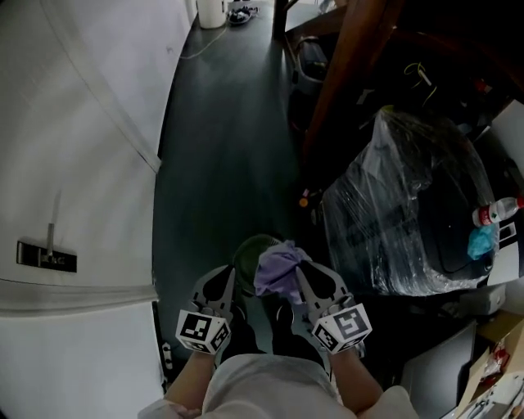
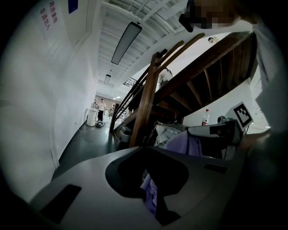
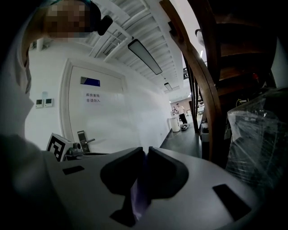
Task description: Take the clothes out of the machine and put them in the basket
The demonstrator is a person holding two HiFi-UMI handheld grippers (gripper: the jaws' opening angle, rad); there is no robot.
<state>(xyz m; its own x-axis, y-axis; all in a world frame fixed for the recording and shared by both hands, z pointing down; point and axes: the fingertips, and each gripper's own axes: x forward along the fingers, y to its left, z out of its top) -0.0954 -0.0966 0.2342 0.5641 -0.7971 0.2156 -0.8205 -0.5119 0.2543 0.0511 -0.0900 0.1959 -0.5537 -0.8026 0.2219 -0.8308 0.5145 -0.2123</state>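
Note:
A purple garment (image 1: 278, 272) hangs bunched between my two grippers, just above a green basket (image 1: 250, 248) on the dark floor. My right gripper (image 1: 301, 268) is shut on it; in the right gripper view a purple strip (image 3: 137, 200) is pinched between the closed jaws of that gripper (image 3: 146, 152). My left gripper (image 1: 232, 272) stands close beside it at the cloth's left edge. In the left gripper view a purple fold (image 2: 150, 197) sits in the seam of the closed left gripper (image 2: 150, 177), and the rest of the garment (image 2: 186, 144) hangs at the right one. No machine is in view.
A white door with a lever handle (image 1: 47, 255) fills the left. A wooden stair post (image 1: 348, 65) and a plastic-wrapped bundle (image 1: 409, 213) with a bottle (image 1: 494, 213) stand right. A white bin (image 1: 211, 11) is far down the corridor.

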